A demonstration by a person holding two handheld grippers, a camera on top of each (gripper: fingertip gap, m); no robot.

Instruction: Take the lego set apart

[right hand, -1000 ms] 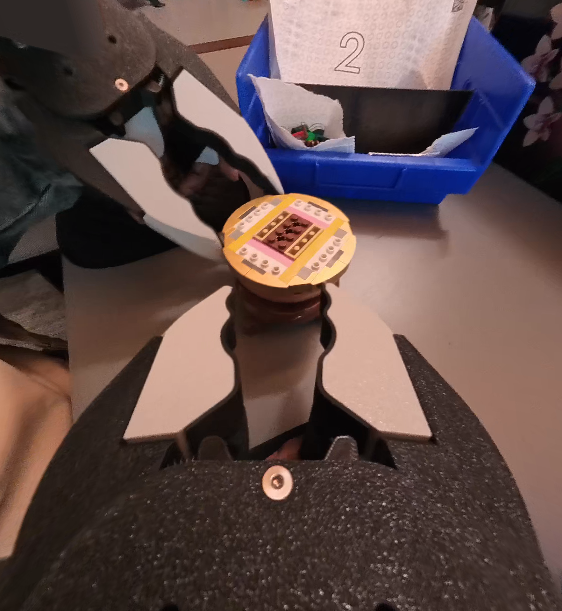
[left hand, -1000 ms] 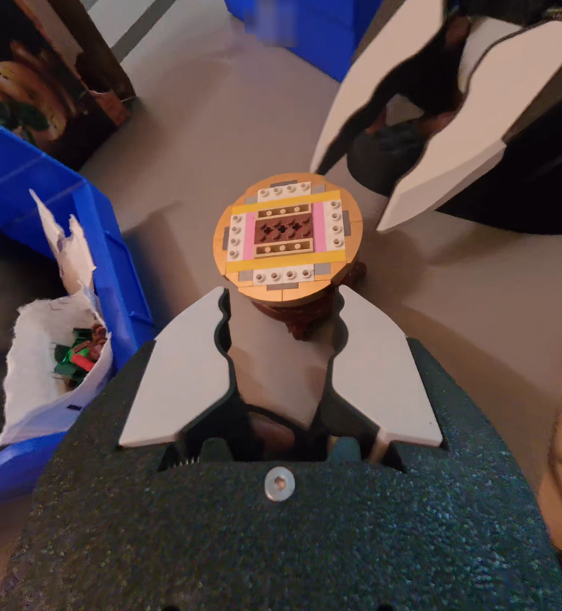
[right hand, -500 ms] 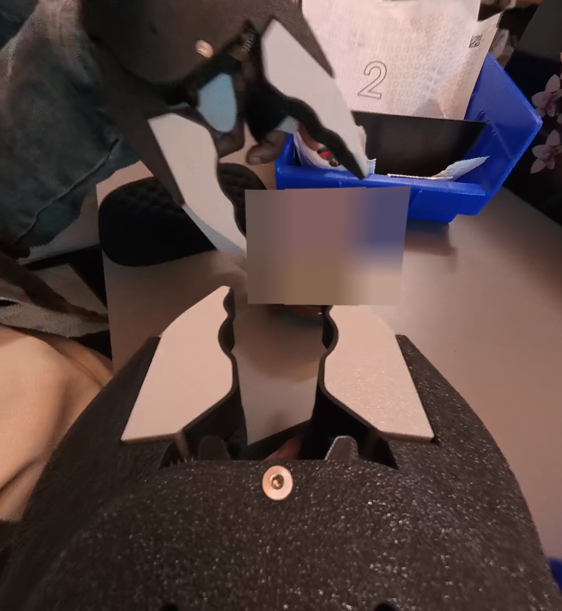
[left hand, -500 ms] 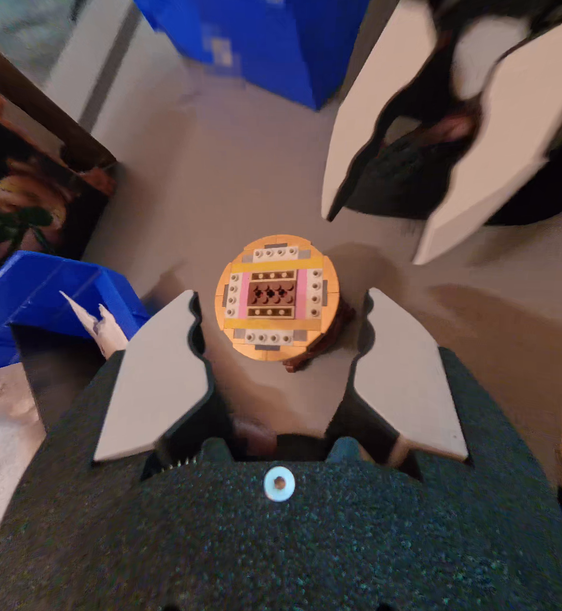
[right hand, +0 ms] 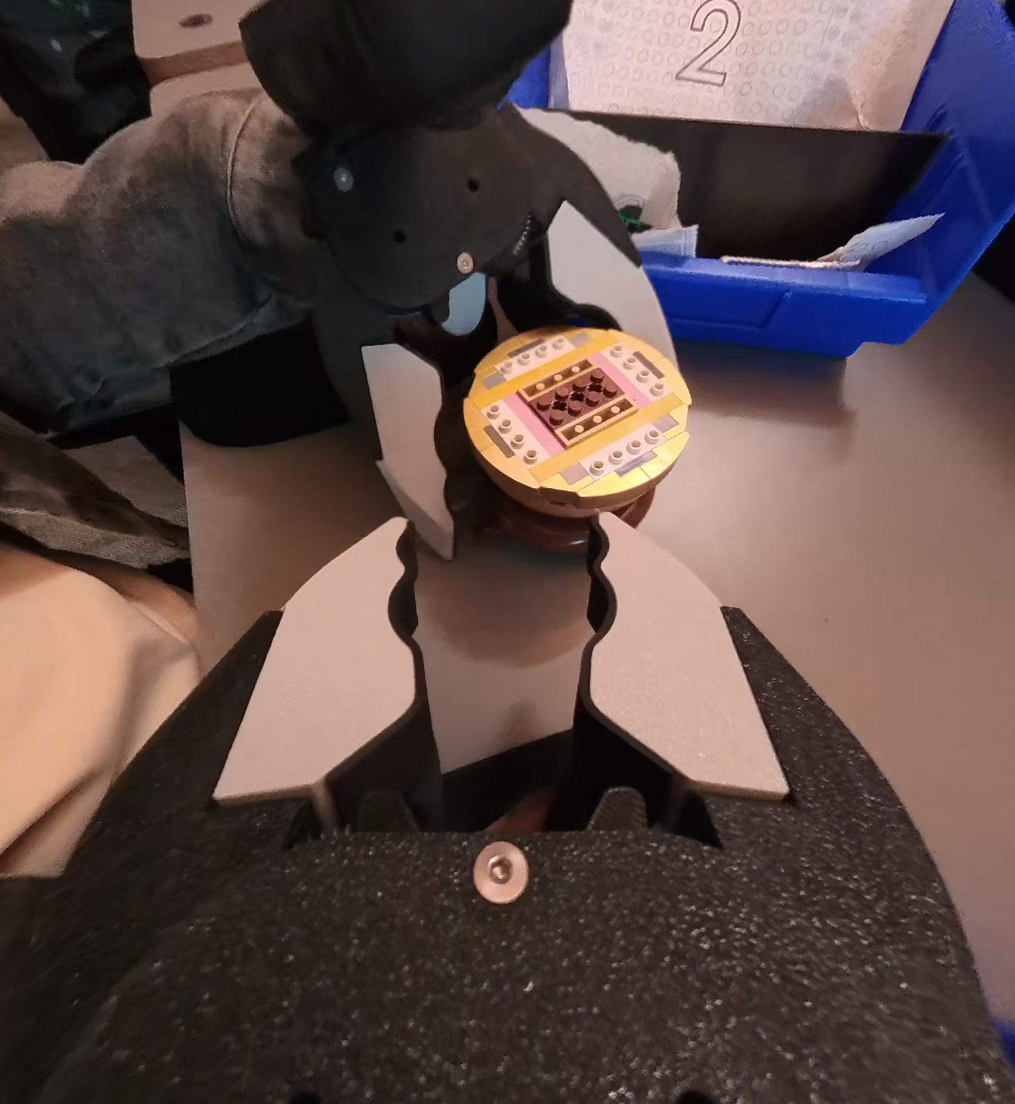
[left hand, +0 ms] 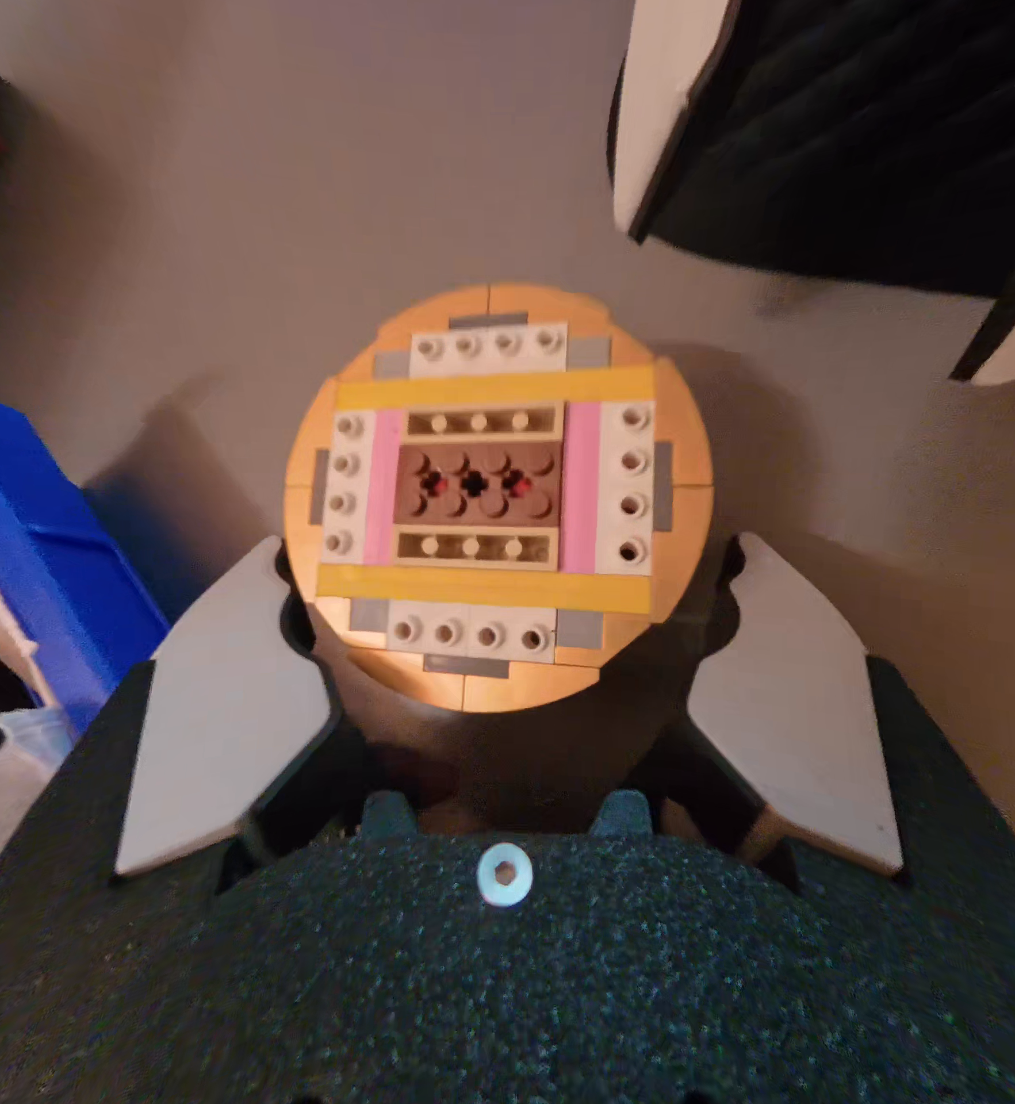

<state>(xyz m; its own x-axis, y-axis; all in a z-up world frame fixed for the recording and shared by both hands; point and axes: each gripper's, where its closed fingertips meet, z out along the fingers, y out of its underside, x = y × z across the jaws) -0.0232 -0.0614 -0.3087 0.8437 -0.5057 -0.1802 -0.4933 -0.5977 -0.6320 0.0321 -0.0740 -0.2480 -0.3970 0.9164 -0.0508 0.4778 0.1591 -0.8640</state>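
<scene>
The lego set is a round gold disc (left hand: 499, 496) with white, pink, yellow and brown pieces on top, standing on a dark brown base (right hand: 529, 529) on the grey table. My left gripper (left hand: 508, 546) is open wide, with its fingers on either side of the set just below the disc. In the right wrist view (right hand: 511, 364) it comes down from above, one finger (right hand: 415, 448) left of the base and the other behind the disc. My right gripper (right hand: 502, 526) is open and empty, its tips just short of the brown base. It also shows at the top right of the left wrist view (left hand: 791, 149).
A blue bin (right hand: 851, 310) with torn white paper bags stands behind the set, and shows at the left edge of the left wrist view (left hand: 45, 537). A grey sleeve (right hand: 104, 269) and beige cloth (right hand: 45, 687) lie at the left. A black pad (right hand: 254, 394) sits on the table's left side. Tip to tip, the grippers are about 8 cm apart. Both grippers' tips are roughly 5 cm from the round gold disc (left hand: 499, 496). My right wrist view (right hand: 566, 402) looks at it from another angle.
My left gripper has opened wider and come down and forward, so that its fingers now straddle the set. My right gripper has stayed open and low in front of the base.
</scene>
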